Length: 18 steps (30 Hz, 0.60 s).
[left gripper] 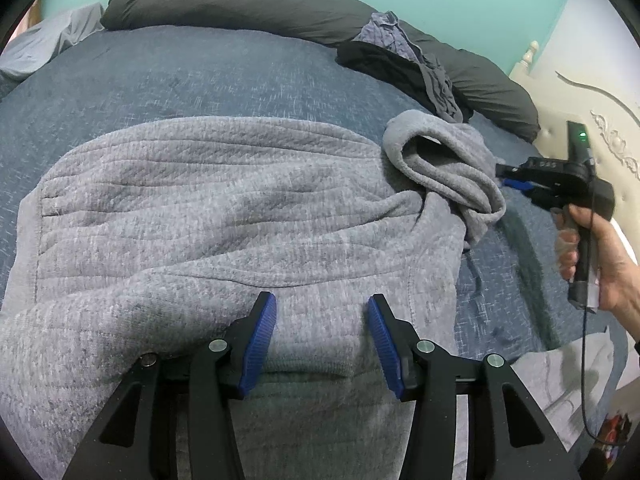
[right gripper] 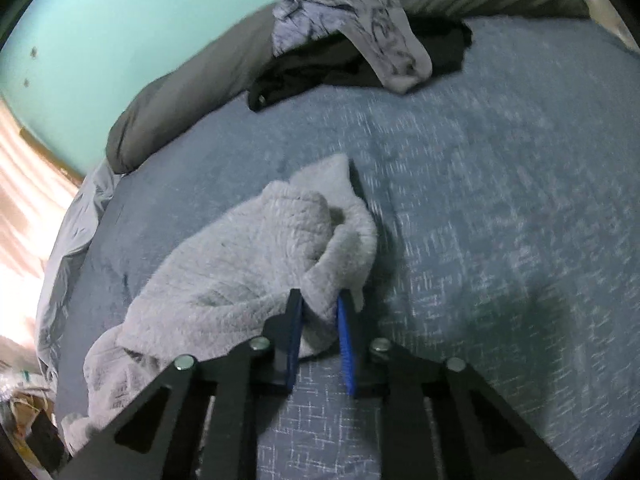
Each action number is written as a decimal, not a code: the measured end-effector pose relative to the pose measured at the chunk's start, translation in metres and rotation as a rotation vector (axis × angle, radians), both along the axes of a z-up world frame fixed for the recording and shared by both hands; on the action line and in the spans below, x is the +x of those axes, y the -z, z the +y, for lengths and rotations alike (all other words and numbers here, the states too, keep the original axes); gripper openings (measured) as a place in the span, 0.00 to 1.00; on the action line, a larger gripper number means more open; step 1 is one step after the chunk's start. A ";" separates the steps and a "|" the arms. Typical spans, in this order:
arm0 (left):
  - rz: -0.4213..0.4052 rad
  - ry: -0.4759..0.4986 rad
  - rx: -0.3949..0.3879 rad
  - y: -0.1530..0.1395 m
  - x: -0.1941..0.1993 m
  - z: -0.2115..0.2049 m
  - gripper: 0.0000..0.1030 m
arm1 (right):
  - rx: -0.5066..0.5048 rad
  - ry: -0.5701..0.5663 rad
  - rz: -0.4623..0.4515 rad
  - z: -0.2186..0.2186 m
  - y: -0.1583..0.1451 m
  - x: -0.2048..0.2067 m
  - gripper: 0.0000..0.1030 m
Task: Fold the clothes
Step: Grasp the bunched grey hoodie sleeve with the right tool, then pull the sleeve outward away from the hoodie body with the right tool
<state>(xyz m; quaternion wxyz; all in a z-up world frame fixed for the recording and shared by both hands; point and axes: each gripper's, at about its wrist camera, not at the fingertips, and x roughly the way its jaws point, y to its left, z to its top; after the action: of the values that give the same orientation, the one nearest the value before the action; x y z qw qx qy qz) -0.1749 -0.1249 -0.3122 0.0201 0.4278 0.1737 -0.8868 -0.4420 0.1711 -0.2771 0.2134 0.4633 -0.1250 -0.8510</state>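
Sweatshirt: a grey sweatshirt (left gripper: 224,216) of ribbed, fleecy knit, lying spread across the middle of the bed – broad body flat, with soft wrinkles and a seam down its side; faint darker patches on the cloth.
Sleeve: the sleeve (left gripper: 448,176) is bunched and rolled at about 2 o'clock from the body in the left wrist view, its cuff opening showing a dark hollow.
Right gripper: the right gripper (right gripper: 320,312) has its jaws nearly closed, the blue pads pinching a fold of the sleeve (right gripper: 256,256); a person's hand (left gripper: 600,264) grips its handle at 3 o'clock in the left wrist view.
Left gripper: the left gripper (left gripper: 322,320) has its jaws about half open, pads apart over the hem area at 6 o'clock, clamping nothing.
Surface: a blue-grey bedspread (left gripper: 200,76) with a pale flecked weave.
Other cloth: a long dark grey pillow (left gripper: 240,4) along the far edge at 12 o'clock; a pile of dark and patterned clothes (right gripper: 352,48) by it at 1 o'clock.
Room: a mint green wall (right gripper: 120,20) behind; a cream carved headboard (left gripper: 592,92) at 3 o'clock.
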 end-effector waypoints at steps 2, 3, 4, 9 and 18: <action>0.000 -0.002 -0.001 0.000 0.000 0.000 0.50 | 0.004 0.000 0.036 0.005 -0.011 0.006 0.13; -0.001 -0.001 -0.003 0.000 0.000 0.001 0.50 | 0.005 0.006 0.058 0.010 -0.018 0.009 0.12; -0.001 -0.001 -0.003 0.000 0.000 0.001 0.50 | 0.005 0.012 0.082 0.015 -0.026 0.012 0.12; -0.003 -0.004 0.006 0.001 0.000 0.000 0.50 | 0.028 0.045 0.190 0.050 -0.067 0.026 0.11; -0.007 -0.002 0.003 0.000 0.001 0.002 0.52 | 0.108 0.091 0.291 0.121 -0.114 0.056 0.11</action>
<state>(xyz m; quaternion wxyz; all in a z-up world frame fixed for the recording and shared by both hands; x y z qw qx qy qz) -0.1738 -0.1226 -0.3124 0.0209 0.4307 0.1753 -0.8851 -0.3856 0.2922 -0.1627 0.1654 0.3399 -0.0675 -0.9234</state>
